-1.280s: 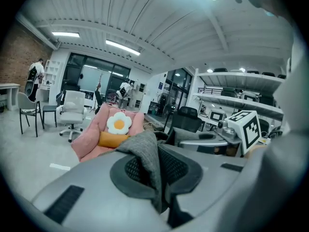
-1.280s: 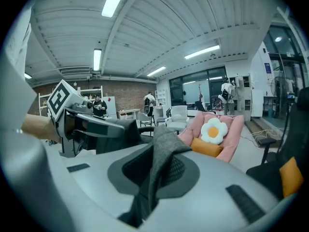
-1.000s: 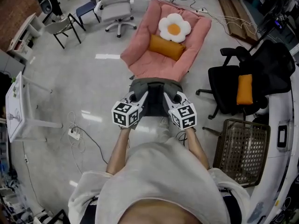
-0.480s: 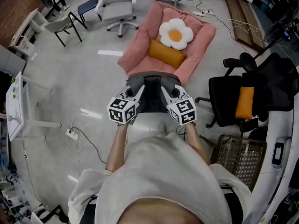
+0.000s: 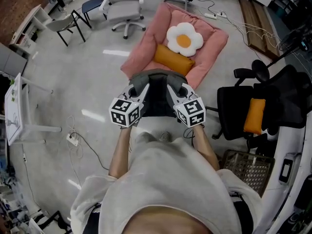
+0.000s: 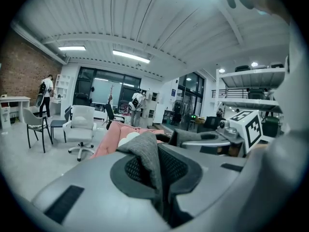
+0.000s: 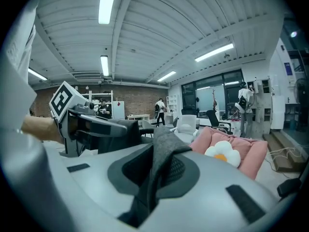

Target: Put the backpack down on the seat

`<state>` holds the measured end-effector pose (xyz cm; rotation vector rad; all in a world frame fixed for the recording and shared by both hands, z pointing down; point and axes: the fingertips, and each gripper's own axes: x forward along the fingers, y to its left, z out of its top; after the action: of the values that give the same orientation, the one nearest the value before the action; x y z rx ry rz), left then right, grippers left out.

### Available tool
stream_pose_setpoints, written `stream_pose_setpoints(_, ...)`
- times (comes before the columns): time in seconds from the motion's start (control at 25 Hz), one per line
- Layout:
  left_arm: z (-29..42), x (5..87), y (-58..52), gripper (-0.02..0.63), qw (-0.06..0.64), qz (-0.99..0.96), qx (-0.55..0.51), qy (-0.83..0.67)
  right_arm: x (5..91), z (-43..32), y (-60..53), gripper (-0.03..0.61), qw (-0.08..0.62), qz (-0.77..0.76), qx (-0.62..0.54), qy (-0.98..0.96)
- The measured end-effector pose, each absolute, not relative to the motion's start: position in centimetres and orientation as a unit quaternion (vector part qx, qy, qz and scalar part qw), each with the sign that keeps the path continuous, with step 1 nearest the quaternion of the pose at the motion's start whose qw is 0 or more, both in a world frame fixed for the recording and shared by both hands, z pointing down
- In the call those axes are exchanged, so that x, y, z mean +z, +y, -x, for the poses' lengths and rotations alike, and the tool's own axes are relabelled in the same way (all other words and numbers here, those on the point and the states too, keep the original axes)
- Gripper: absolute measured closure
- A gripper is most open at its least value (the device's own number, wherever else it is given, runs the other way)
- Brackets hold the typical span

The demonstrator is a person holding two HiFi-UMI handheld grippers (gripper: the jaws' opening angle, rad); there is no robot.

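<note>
Off the outer side of the left gripper [image 5: 140, 90], well apart: white table [image 5: 14, 112], and a power strip [image 5: 73, 139] on the floor. Ahead and to its left, far off: white office chair [image 5: 122, 9].

Left gripper: jaws pinched tight on a fold of grey fabric. The left gripper view shows the fold standing up out of the closed jaws.

Backpack [image 5: 156, 100]: grey, hanging between the two grippers, each holding one side of its top. Its far edge lies at the near edge of the seat; cannot tell if they touch.

Seat [image 5: 144, 62]: pink lounge chair, straight ahead of both grippers. Orange bolster [image 5: 171, 57] lies on it just past the gripper tips, flower cushion [image 5: 184, 39] behind that.

Right gripper [image 5: 171, 89]: jaws likewise clamped on a grey fabric fold, seen plainly in the right gripper view.

Off the right gripper's outer side: black office chair [image 5: 231, 106] carrying an orange cushion [image 5: 253, 113]. Nearer the person, a wicker basket [image 5: 248, 167].
</note>
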<state>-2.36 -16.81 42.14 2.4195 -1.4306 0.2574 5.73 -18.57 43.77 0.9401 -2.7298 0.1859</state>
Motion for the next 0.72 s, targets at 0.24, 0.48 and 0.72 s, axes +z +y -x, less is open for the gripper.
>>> stream_pose_setpoints(0.24, 3.0, 41.6, -19.8, 0.578, 0.154, -0.847, 0.080, -0.503, 43.0, -5.0, -21.8, 0.552, 0.116, -0.324, 0.057, -0.937)
stream_pose_setpoints(0.48, 4.1, 41.9, -23.3, 0.578, 0.155, -0.851, 0.072, -0.497, 43.1, -3.9, -25.5, 0.552, 0.116, -0.332, 0.057, -0.934)
stream_pose_setpoints(0.72, 5.7, 42.5, -28.6, 0.578, 0.157, -0.859, 0.069, -0.483, 43.8, -2.4, -30.4, 0.552, 0.122, -0.347, 0.061, -0.928)
